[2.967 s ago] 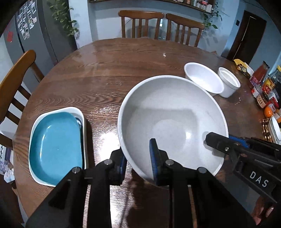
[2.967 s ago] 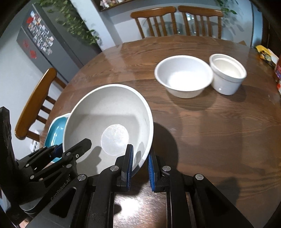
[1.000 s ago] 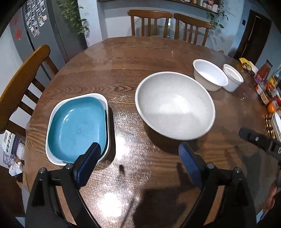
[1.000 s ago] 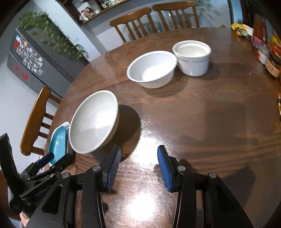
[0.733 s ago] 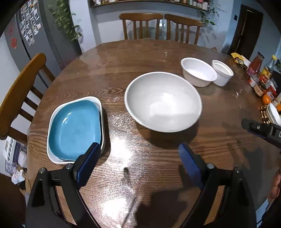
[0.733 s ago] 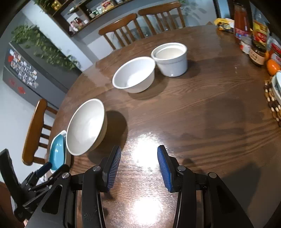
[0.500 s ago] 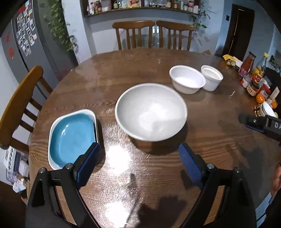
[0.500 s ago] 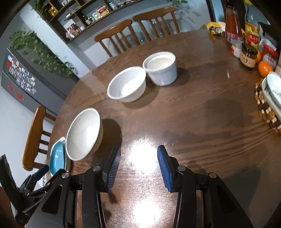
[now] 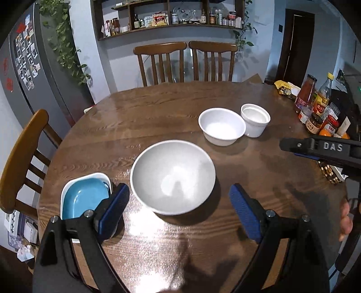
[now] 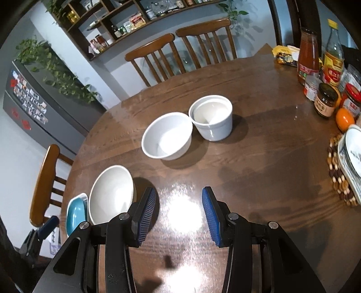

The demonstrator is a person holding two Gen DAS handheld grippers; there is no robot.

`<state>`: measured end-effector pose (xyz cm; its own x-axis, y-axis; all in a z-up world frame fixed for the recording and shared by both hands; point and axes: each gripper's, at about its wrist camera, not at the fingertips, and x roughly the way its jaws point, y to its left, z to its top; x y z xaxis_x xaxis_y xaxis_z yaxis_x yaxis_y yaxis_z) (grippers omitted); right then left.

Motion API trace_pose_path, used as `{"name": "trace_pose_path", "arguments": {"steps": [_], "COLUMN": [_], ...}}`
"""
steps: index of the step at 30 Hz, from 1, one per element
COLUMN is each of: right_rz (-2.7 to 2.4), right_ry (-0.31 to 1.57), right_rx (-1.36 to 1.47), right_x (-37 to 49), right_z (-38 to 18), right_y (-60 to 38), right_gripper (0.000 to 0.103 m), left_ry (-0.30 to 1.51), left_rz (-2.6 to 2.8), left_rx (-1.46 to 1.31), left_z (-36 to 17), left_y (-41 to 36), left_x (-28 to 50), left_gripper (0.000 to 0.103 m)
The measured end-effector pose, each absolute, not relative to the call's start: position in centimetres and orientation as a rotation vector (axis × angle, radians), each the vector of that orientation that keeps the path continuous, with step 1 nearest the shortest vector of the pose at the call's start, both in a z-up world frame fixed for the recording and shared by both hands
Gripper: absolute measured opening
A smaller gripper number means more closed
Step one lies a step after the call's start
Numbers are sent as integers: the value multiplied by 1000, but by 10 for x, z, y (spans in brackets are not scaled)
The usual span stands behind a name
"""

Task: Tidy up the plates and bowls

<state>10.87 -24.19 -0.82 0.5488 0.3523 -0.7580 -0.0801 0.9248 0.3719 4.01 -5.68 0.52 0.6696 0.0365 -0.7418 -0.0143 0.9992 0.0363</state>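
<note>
My left gripper (image 9: 179, 206) jaws spread wide, empty, above table (image 9: 158, 108). Large grey bowl (image 9: 172, 177) at 12 o'clock between pads. Blue plate (image 9: 84, 197) in white dish at 9. My right gripper (image 10: 178, 211) likewise apart, empty; white bowl (image 10: 167, 138) touching ramekin (image 10: 212, 120) at 12.

- Blue dish (image 9: 84, 198): near corner hidden behind the left hand-held gripper (image 9: 179, 209)'s left finger; nested in a white dish (image 9: 67, 191) showing only as a rim.
- Same blue dish (image 10: 75, 213), right wrist view: a sliver, mostly hidden by the large grey bowl (image 10: 110, 193).
- Right hand-held gripper (image 9: 315, 147): only one arm shows, cut off at the frame's right edge.
- Plate on beaded mat (image 10: 352, 155): cut off by the right edge.
- Jar labels (image 10: 325, 106): too small to read.
- Shelf contents (image 9: 171, 19): too small to identify.
</note>
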Motion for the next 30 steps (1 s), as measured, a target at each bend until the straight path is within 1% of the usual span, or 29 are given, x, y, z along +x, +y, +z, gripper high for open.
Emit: {"name": "trace_pose_path", "arguments": {"steps": [11, 19, 27, 30], "right_rz": [227, 175, 186, 195], "right_ry": [1017, 1081, 1085, 1086], "right_rx": [361, 439, 460, 443], "right_x": [163, 203, 223, 227], "right_z": [-33, -71, -88, -91], "right_y": [-233, -232, -224, -224], "right_gripper": [44, 44, 44, 28], "left_ry": [812, 882, 915, 916], "left_rz": [81, 135, 125, 116], "left_rx": [12, -19, -21, -19], "left_z": [5, -16, -26, -28], "left_y": [-46, -29, -32, -32], "left_x": [70, 92, 108, 111], "left_gripper": [90, 90, 90, 90]}}
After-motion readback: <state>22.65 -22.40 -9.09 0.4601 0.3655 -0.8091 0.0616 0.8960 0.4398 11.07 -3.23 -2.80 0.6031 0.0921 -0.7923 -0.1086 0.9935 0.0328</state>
